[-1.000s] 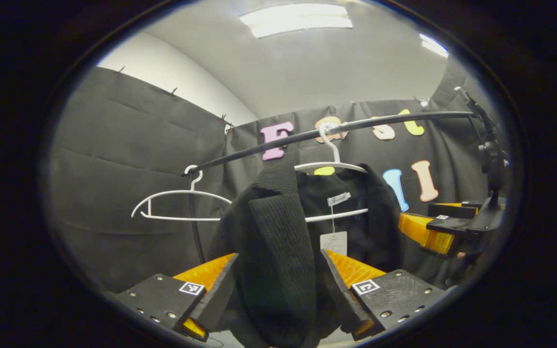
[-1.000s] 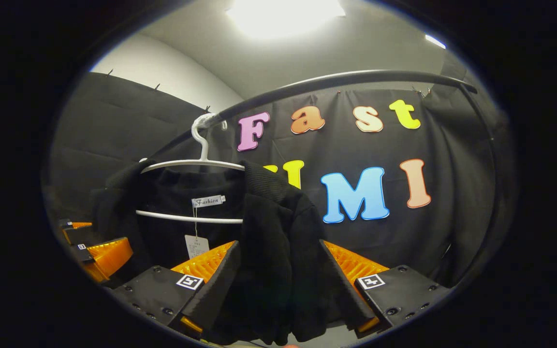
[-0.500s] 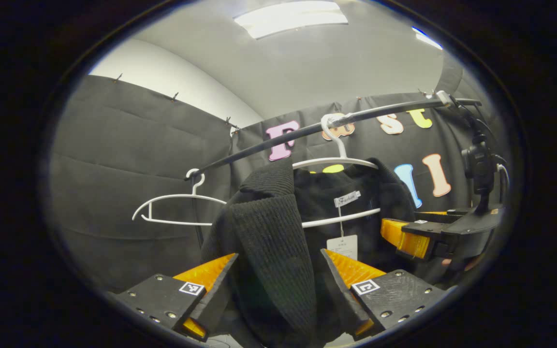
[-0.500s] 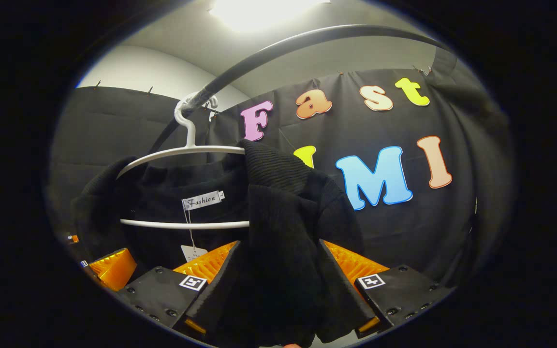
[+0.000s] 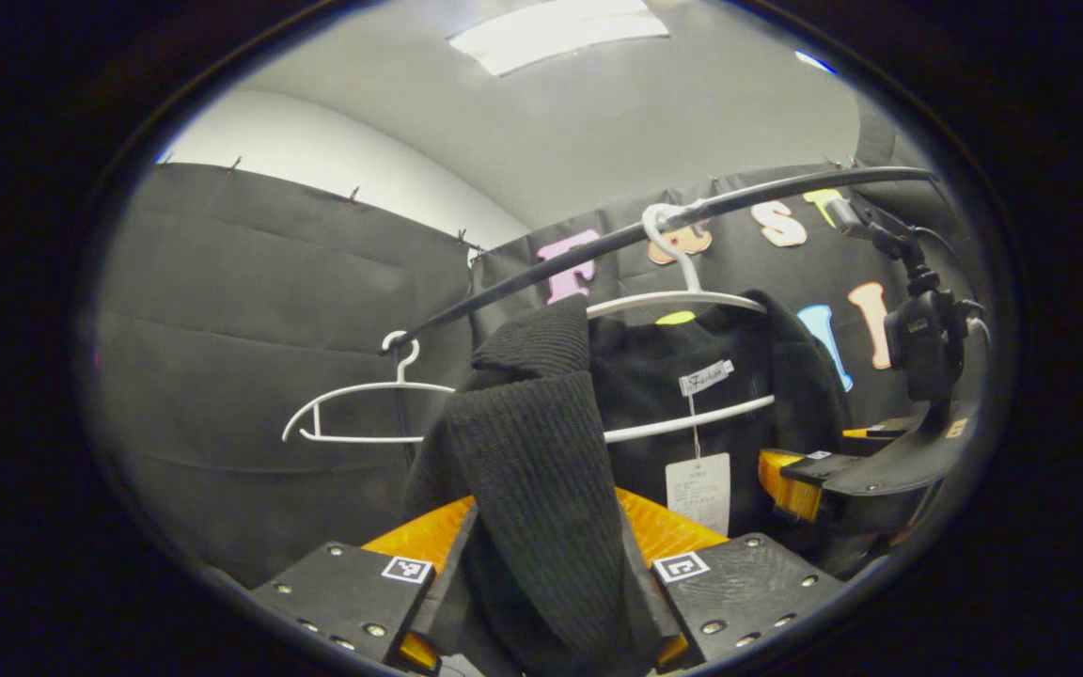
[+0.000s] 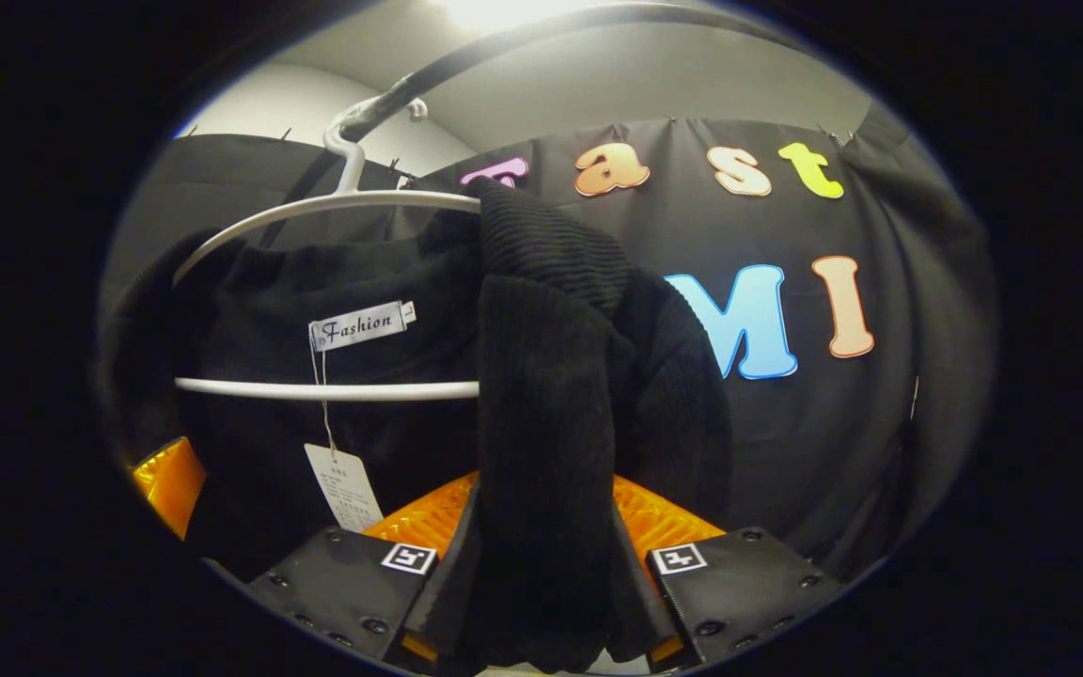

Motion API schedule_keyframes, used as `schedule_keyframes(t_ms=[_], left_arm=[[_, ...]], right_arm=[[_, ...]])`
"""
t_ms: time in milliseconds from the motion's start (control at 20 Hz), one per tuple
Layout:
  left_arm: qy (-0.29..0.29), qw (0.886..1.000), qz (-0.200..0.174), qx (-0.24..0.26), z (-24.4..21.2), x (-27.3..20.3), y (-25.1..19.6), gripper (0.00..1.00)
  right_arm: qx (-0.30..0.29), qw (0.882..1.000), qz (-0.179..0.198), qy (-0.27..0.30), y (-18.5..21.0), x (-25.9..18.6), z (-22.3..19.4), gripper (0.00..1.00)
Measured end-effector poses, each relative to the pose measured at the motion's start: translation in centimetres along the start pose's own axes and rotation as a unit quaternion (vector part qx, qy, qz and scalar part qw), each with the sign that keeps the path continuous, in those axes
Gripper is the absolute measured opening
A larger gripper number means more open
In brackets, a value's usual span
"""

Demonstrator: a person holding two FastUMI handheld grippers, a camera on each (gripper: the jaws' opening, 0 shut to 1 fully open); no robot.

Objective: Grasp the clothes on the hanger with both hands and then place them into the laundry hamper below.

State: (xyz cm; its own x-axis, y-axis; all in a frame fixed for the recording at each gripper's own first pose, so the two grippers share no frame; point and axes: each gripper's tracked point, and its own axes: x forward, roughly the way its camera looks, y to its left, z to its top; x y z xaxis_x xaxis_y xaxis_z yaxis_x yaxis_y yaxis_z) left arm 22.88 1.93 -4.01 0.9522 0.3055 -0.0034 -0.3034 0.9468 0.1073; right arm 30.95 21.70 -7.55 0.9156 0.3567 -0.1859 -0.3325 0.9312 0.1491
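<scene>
Progress: grasp stage looks done, transfer not begun. The left gripper (image 5: pixel 546 588), at the bottom centre of the left gripper view, has its jaws clenched on one front edge of the black knit garment (image 5: pixel 541 442); the right gripper (image 6: pixel 541 592), bottom centre of the right gripper view, grips the other front edge in the same way, fabric bunched between both fingers. The garment hangs on the white hanger (image 6: pixel 335 202), whose hook sits over the dark rail (image 5: pixel 598 254) crossing the upper middle of the frame. Left to do, by my judgement: slide the shoulders off the hanger, lower the garment, let go over the hamper, which lies below the frames. Garment: ribbed, thick, soft, open at the front, collar label and a paper swing tag (image 6: pixel 342 484) dangling at centre left. A second, bare hanger (image 5: pixel 368 414) hangs at mid left of the left gripper view.
</scene>
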Motion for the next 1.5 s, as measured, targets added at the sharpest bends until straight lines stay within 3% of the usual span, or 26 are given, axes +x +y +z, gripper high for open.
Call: schedule_keyframes(t_ms=[100, 150, 250, 300, 350, 400, 550, 650, 1050, 1500], left_arm=[[0.004, 1.0, 0.001, 0.003, -0.3, 0.6, -0.3, 0.7], [0.002, 1.0, 0.012, 0.008, -0.4, 0.9, 0.1, 0.7], [0.006, 1.0, 0.003, 0.002, -0.6, 0.9, -0.3, 0.43], [0.007, 1.0, 0.001, 0.003, -0.6, 1.1, -0.3, 0.3], [0.003, 1.0, 0.004, 0.005, -0.8, 1.0, 0.4, 0.2], [-0.002, 1.0, 0.002, 0.004, -0.5, 0.8, 0.5, 0.11], [-0.016, 1.0, -0.012, 0.021, 0.5, 0.2, 0.8, 0.06], [-0.042, 0.998, 0.004, 0.038, 2.2, -0.9, 2.7, 0.04], [-0.079, 0.995, 0.037, 0.046, 6.7, -2.7, 7.0, 0.06], [-0.131, 0.988, 0.061, 0.06, 12.5, -1.8, 11.4, 0.05]], right_arm=[[-0.006, 1.0, 0.0, 0.004, 0.3, 0.4, -0.2, 0.57], [-0.012, 1.0, -0.005, 0.004, 0.1, 0.5, 0.0, 0.4], [-0.021, 1.0, 0.004, -0.001, 0.4, 0.1, 0.4, 0.08], [-0.026, 0.999, 0.017, -0.007, 0.7, -0.2, 0.6, 0.08], [-0.034, 0.999, 0.008, -0.014, 0.2, -0.5, 0.9, 0.01], [-0.039, 0.999, -0.001, -0.027, -0.4, -0.7, 1.5, 0.01], [-0.049, 0.996, -0.025, -0.075, -1.8, -2.5, 4.0, 0.01], [-0.063, 0.992, -0.033, -0.102, -2.1, -3.7, 5.5, 0.0], [-0.087, 0.975, -0.077, -0.19, -5.9, -6.2, 10.6, 0.01], [-0.074, 0.96, -0.125, -0.239, -10.6, -5.8, 14.6, 0.01]])
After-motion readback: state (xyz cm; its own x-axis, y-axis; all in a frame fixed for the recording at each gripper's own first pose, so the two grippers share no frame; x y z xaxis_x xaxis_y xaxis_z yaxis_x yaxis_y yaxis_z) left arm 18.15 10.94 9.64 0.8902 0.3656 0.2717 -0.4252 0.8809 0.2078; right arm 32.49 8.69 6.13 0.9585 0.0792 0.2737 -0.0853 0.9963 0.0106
